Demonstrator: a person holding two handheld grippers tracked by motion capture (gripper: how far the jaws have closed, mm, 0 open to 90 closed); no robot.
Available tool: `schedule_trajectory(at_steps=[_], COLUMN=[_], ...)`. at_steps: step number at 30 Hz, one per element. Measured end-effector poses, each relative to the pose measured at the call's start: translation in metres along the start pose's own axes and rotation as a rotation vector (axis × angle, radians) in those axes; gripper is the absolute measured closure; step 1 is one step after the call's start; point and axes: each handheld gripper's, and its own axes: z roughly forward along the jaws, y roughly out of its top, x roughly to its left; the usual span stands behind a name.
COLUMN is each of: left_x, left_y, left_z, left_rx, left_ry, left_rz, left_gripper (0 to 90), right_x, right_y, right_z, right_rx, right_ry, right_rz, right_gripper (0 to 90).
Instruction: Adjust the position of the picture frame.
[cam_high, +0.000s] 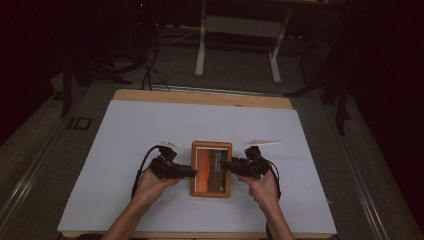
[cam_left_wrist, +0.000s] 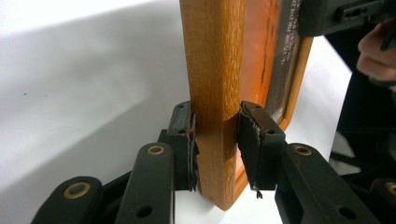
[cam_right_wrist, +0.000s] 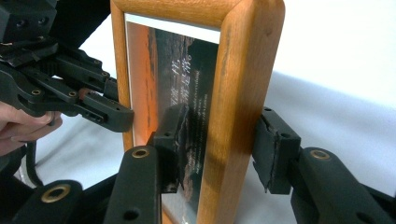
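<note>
High view first: a wooden picture frame sits near the middle of the pale sheet that covers the table, with the left gripper at its left rail and the right gripper at its right rail, a hand behind each. Taking it from both sides at once looks like a way to keep it balanced and square, since a one-sided hold on so flat a thing would let it swing.

Left gripper view shows that tool's pads pinching the wooden rail, one pad on each of its faces. Right gripper view shows the near pad lying on the glass over the picture, the other pad at the back of the rail with perhaps a sliver of gap, so I cannot tell how firmly it bites.

As a container, the frame holds a print behind glass (an orange, sunset-like scene with pale lettering on a dark band). Two small clear strips lie on the sheet just beyond the grippers.
</note>
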Motion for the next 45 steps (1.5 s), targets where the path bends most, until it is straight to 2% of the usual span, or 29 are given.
schedule_trajectory(at_steps=[2,5,6,7,15,17,24,27,29,30,31,35,39,45], left_x=[0.005,0.006,0.006,0.006,0.013,0.016,0.032,0.040,0.043,0.047,0.048,0.051,0.055,0.057], left_y=[0.000,0.003,0.003,0.004,0.005,0.005,0.004,0.003,0.003,0.003,0.004,0.006,0.007,0.008], left_z=[0.002,0.007,0.007,0.009,0.011,0.010,0.011,0.014,0.015,0.017,0.018,0.018,0.018,0.017], left_rx=[-0.009,-0.006,-0.006,-0.005,0.003,0.002,-0.003,-0.003,-0.004,-0.006,-0.004,0.007,-0.008,-0.013], left_ry=[-0.004,0.026,0.026,0.033,0.056,0.058,0.023,-0.006,-0.014,-0.034,-0.039,-0.047,-0.058,-0.061], left_rz=[-0.018,-0.024,-0.024,-0.028,-0.091,-0.095,-0.158,-0.196,-0.203,-0.217,-0.220,-0.215,-0.231,-0.229], left_gripper=[67.3,66.7,66.4,66.1,64.7,64.7,63.6,62.9,62.6,62.6,62.6,62.6,62.9,62.9], right_x=[-0.006,-0.016,-0.016,-0.023,-0.033,-0.034,-0.039,-0.042,-0.043,-0.044,-0.045,-0.046,-0.045,-0.044], right_y=[0.002,0.000,0.000,-0.002,0.000,0.002,0.000,-0.004,-0.005,-0.006,-0.008,-0.008,-0.010,-0.012], right_z=[0.006,0.013,0.013,0.016,0.031,0.034,0.045,0.048,0.048,0.049,0.049,0.050,0.049,0.050], right_rx=[0.009,0.014,0.014,0.024,0.033,0.036,0.050,0.055,0.058,0.061,0.060,0.064,0.067,0.070], right_ry=[0.005,0.033,0.033,0.041,0.054,0.056,0.055,0.051,0.048,0.044,0.045,0.045,0.047,0.051], right_rz=[0.034,0.091,0.091,0.112,0.154,0.161,0.172,0.184,0.183,0.187,0.200,0.204,0.211,0.214], right_gripper=[57.4,56.8,56.8,55.7,53.8,53.5,54.3,55.4,55.9,55.7,55.4,55.3,56.0,56.2])
